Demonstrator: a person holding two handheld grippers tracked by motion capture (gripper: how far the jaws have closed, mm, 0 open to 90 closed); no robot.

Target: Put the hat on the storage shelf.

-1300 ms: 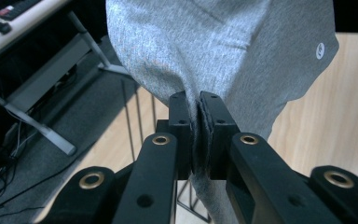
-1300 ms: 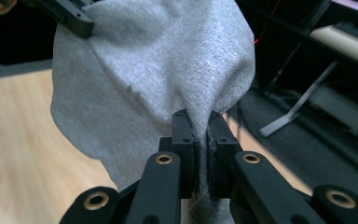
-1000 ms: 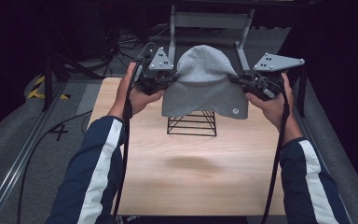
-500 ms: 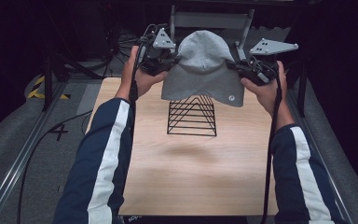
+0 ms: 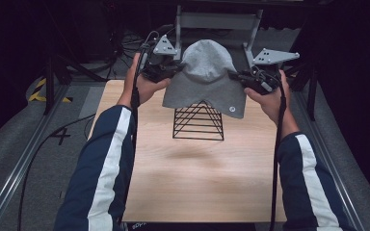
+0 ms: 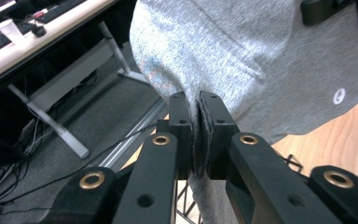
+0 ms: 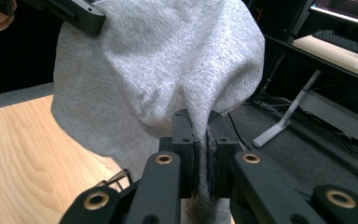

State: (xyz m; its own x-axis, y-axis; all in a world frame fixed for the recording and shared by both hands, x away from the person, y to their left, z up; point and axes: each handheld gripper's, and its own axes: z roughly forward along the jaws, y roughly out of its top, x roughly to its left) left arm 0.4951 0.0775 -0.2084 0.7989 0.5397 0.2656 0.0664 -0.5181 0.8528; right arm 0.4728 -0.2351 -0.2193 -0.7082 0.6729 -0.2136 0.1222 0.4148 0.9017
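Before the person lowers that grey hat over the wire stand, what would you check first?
1. Left gripper clamped on the grey hat's edge: ok, fabric pinched between the fingers.
2. Right gripper clamped on the opposite edge: ok.
3. Hat clear of the wire stand: cannot tell; in the high view its lower edge overlaps the stand's peak.
4. Hat centred over the stand: ok, roughly, in the high view.
5. Hat opening spread wide enough: cannot tell, the underside is hidden.
6. Stand upright on the wooden table: ok.
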